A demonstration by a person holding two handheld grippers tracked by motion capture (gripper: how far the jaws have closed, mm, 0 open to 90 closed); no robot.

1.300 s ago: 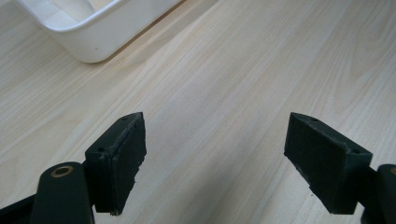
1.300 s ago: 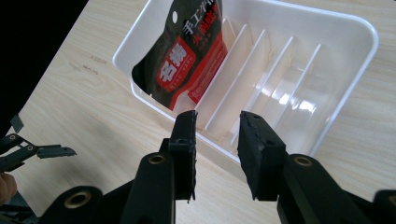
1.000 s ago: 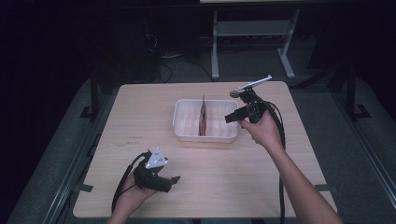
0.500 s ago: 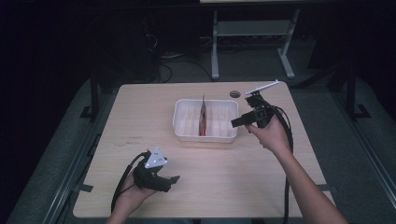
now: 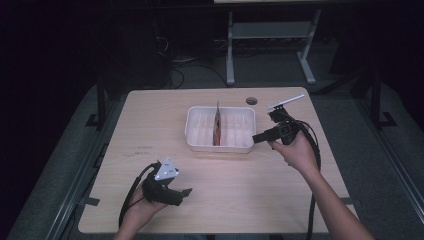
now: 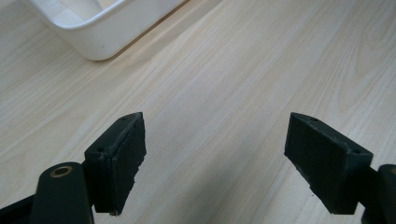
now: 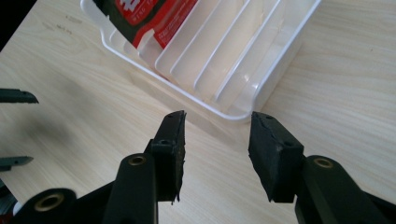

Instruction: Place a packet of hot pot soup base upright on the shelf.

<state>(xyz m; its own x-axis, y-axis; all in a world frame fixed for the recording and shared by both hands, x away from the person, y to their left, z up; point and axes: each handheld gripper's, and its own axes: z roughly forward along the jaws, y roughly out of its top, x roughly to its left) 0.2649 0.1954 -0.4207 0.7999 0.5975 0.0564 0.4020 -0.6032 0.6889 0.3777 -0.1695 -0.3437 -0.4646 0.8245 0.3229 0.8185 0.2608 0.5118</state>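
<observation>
A white slotted tray (image 5: pixel 200 142) sits near the middle of the light wooden worktop (image 5: pixel 150 120). One flat packet with red and dark printing (image 5: pixel 218 122) stands on edge in a slot about midway along the tray, upright and rising above the rim. In the right gripper view the packet (image 7: pixel 149 18) occupies a slot toward the far end of the tray (image 7: pixel 261 100), and the nearer slots are bare.

The right claw (image 5: pixel 257 137) is held above the worktop just beside the tray's right end, pointing toward it. Its jaws are released, with a moderate gap between them and nothing in the gap; the right gripper view (image 7: pixel 215 156) shows the tray's near corner beyond the jaw tips.

The left claw (image 5: pixel 186 191) rests low at the front left part of the worktop, well apart from the tray, its grey three-cornered plate on top. Its jaws are spread wide and grasp nothing; the left gripper view (image 6: pixel 215 163) shows bare worktop between them and one corner of the tray (image 6: pixel 100 32) farther off.
</observation>
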